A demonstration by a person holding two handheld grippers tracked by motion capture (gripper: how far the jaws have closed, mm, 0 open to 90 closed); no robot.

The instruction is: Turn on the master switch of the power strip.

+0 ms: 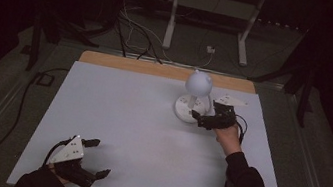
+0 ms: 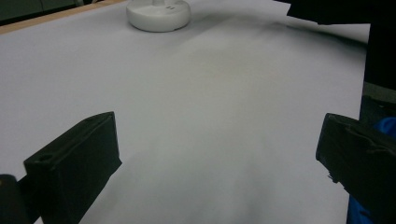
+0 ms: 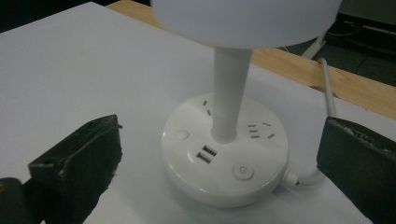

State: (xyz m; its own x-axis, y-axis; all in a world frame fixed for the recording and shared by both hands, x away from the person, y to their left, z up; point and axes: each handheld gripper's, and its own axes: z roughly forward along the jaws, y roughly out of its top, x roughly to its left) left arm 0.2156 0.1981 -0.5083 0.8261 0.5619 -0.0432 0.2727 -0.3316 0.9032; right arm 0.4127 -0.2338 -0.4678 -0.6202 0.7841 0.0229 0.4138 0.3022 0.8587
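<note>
The right gripper (image 1: 199, 118), jaws wide apart and holding nothing, reaches forward beside the round base of the white lamp (image 1: 192, 97) at the far right of the table (image 1: 137, 134), while the left gripper (image 1: 96, 157) rests near the front edge, equally spread and empty.

A white sheet (image 1: 137, 134) covers the desk, with a strip of bare wood (image 1: 158, 69) along its far edge. Beyond the desk, cables (image 1: 131, 30) trail across a dark floor near a white metal stand (image 1: 209, 17).
</note>
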